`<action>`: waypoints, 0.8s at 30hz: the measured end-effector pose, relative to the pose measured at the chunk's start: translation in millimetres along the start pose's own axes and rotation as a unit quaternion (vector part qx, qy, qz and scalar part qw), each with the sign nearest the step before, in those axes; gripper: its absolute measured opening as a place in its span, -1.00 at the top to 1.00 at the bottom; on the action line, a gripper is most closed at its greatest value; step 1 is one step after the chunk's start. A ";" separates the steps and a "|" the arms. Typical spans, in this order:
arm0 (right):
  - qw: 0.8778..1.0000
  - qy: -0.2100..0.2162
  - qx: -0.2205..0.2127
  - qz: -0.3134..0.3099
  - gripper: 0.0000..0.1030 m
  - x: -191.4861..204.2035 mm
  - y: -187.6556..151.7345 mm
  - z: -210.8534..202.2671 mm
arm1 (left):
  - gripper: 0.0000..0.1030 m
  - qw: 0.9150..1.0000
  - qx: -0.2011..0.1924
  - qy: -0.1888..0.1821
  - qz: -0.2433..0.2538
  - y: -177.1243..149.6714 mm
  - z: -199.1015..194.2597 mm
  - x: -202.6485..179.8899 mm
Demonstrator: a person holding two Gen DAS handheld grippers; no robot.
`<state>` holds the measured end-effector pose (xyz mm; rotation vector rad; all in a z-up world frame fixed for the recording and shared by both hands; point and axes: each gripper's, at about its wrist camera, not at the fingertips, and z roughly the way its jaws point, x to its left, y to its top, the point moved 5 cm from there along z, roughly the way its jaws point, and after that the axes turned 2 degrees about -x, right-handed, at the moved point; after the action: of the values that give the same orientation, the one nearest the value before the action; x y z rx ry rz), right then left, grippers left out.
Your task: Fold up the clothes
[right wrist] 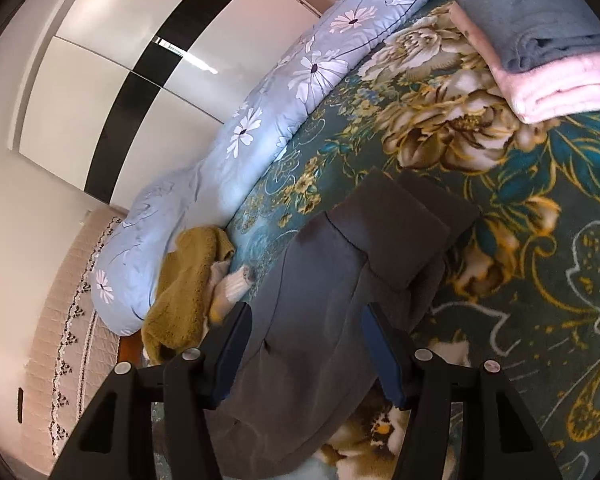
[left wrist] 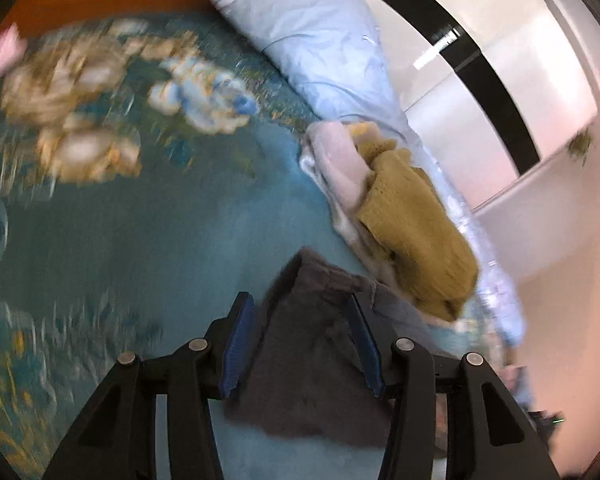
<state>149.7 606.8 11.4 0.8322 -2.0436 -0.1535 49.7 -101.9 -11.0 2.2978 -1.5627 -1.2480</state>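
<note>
Both my grippers gape over one folded dark grey garment (right wrist: 340,280) on the teal floral bedspread (right wrist: 520,260).
Left gripper (left wrist: 302,344) and right gripper (right wrist: 312,344) grip nothing; one mustard knit (left wrist: 416,236), one blue (right wrist: 540,20) and one pink folded towel (right wrist: 572,84).

A teal floral bedspread (right wrist: 520,280) carries grey trousers (right wrist: 320,320), a mustard sweater (right wrist: 184,292), folded towels (right wrist: 548,48) and a blue quilt (right wrist: 236,152).
</note>
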 end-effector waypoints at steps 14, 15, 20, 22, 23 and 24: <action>1.000 0.006 0.026 -0.007 -0.19 8.9 -20.4 7.6 | -0.23 0.995 0.010 -0.090 -0.030 3.8 8.5 16.9; 1.000 0.004 0.027 -0.012 -0.19 10.7 -21.3 7.8 | -0.23 0.996 0.010 -0.087 -0.008 0.9 5.0 13.3; 0.999 -0.002 0.031 -0.014 -0.19 14.1 -25.1 7.9 | -0.23 0.995 0.017 -0.100 0.018 -9.0 -4.8 13.6; 0.999 -0.002 0.030 -0.011 -0.19 13.6 -26.5 7.0 | -0.23 0.994 0.015 -0.110 -0.017 -5.2 -0.4 29.0; 0.999 -0.004 0.031 -0.007 -0.19 12.5 -27.8 6.9 | -0.23 0.992 0.014 -0.117 -0.040 -2.6 2.9 37.9; 0.999 -0.006 0.032 -0.004 -0.19 11.4 -29.1 6.8 | -0.23 0.990 0.014 -0.126 -0.063 -0.3 6.1 46.5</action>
<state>154.7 576.2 3.6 0.8808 -2.0652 -0.0976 52.3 -137.3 -41.6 2.3674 -1.5334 -1.6127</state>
